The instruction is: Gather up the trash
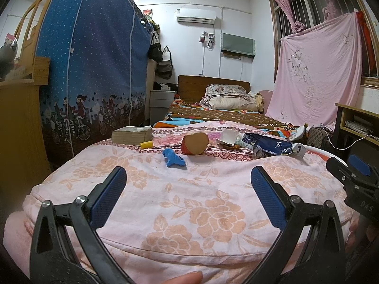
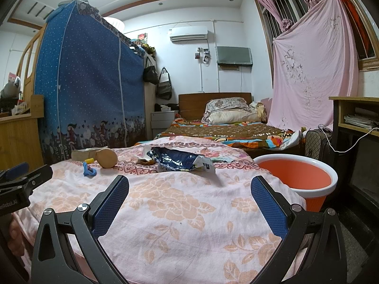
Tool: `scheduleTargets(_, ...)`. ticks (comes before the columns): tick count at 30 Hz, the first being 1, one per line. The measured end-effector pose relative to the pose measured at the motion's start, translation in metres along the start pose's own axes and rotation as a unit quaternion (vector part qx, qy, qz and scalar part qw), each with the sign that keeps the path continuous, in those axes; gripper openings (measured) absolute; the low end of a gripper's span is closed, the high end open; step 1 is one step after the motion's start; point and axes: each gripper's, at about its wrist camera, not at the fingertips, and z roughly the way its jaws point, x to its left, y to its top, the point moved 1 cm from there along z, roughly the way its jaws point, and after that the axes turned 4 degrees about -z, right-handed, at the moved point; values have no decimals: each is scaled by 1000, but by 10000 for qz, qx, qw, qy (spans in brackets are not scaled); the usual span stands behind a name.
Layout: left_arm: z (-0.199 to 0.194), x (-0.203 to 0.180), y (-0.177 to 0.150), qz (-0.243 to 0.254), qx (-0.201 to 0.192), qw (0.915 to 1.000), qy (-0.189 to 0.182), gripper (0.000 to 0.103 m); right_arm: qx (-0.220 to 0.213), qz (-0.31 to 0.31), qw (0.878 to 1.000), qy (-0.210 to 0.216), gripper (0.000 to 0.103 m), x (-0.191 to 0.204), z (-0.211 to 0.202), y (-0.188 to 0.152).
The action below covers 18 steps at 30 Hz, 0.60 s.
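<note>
Blue foil is catching the light on the crumpled snack wrapper [image 2: 180,161], which is lying on the pink floral quilt [image 2: 180,213] toward its far right side, near the orange bin [image 2: 305,177] with the white rim that is standing just beside the quilt's right edge. Behind the wrapper a torn white paper box [image 1: 228,136] and some small brown scraps [image 2: 143,161] are sitting close together. Further left, a brown cylinder with a red side [image 1: 194,144] is lying tipped over, with a small blue crumpled piece [image 1: 173,158] just in front of it and a short yellow tube [image 1: 146,144] resting beside a thick worn book [image 1: 132,135].

Both tools are hovering over the near part of the quilt, well apart from the trash. The left tool [image 1: 188,198] is standing released, its blue-padded fingers spread wide with nothing between them. The right tool [image 2: 189,203] is likewise spread wide and holding nothing.

Beyond the quilt, a bed [image 2: 225,132] with a patterned cover and pillows is running toward the back wall. A blue fabric wardrobe [image 2: 90,90] is rising on the left, and a pink sheet [image 2: 312,75] is hanging across the window on the right.
</note>
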Motion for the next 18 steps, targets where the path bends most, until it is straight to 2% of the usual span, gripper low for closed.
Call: scheduleTargets(18, 0, 0, 0, 6, -4, 10000, 4, 92, 18, 16, 10000, 0, 103, 1, 1, -1)
